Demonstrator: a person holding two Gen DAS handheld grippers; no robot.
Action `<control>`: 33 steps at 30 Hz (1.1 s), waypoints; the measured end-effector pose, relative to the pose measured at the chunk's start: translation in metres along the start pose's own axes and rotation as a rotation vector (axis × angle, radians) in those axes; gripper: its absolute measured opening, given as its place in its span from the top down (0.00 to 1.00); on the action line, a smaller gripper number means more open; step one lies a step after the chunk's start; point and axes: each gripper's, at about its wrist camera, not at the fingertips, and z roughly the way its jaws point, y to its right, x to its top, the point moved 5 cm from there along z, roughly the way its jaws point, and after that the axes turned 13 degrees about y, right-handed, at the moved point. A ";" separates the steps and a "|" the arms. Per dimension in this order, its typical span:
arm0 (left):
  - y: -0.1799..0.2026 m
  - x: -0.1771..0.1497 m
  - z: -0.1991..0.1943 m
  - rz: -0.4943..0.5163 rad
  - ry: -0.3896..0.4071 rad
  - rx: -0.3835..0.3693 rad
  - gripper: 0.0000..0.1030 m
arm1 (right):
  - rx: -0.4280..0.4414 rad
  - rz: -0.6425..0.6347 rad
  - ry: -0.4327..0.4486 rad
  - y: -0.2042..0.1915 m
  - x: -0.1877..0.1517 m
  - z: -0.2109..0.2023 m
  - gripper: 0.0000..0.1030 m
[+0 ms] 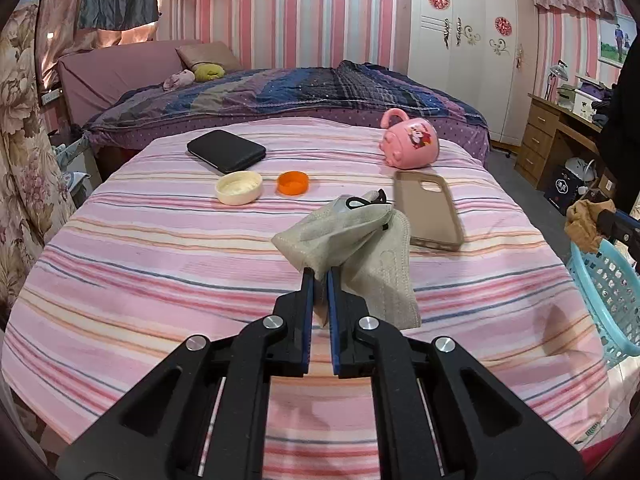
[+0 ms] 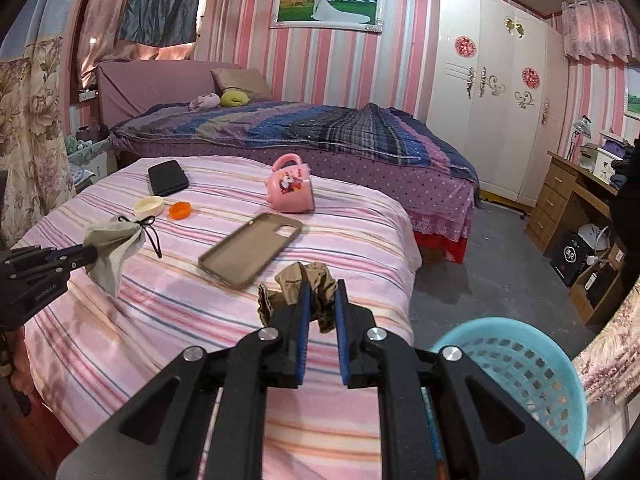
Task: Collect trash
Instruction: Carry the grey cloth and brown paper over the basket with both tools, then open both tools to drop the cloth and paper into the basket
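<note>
My left gripper point(image 1: 321, 274) is shut on a crumpled beige face mask point(image 1: 352, 240) with black ear loops, held above the pink striped bed point(image 1: 160, 272). The same mask point(image 2: 112, 248) hangs from that gripper point(image 2: 94, 256) at the left of the right wrist view. My right gripper point(image 2: 322, 286) is shut on a wad of crumpled brown paper point(image 2: 308, 284), above the bed's near edge. In the left wrist view that wad point(image 1: 586, 222) shows at the far right, over the blue basket point(image 1: 608, 300). The basket point(image 2: 520, 372) sits low at the right beside the bed.
On the bed lie a tan phone case point(image 1: 430, 208), a pink mug on its side point(image 1: 410, 144), an orange cap point(image 1: 293, 182), a cream lid point(image 1: 239, 187) and a black wallet point(image 1: 226, 151). A second bed point(image 2: 320, 132), white wardrobe point(image 2: 492, 92) and wooden desk point(image 2: 568, 196) stand behind.
</note>
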 end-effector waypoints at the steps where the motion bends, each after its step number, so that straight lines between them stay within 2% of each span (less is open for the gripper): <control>1: 0.004 0.000 -0.002 0.000 0.002 -0.006 0.95 | -0.009 0.003 0.002 0.006 -0.001 -0.003 0.88; 9: 0.045 0.007 -0.009 0.003 0.024 -0.056 0.95 | -0.096 0.056 0.017 0.059 -0.009 -0.027 0.88; 15: 0.083 0.008 -0.005 0.002 0.020 -0.107 0.95 | -0.194 0.071 -0.001 0.104 -0.020 -0.037 0.88; 26: 0.182 0.012 0.002 0.056 0.013 -0.249 0.95 | -0.355 0.096 -0.045 0.191 -0.045 -0.061 0.88; 33: 0.258 0.003 0.005 0.103 -0.010 -0.359 0.94 | -0.387 0.146 -0.072 0.223 -0.062 -0.067 0.88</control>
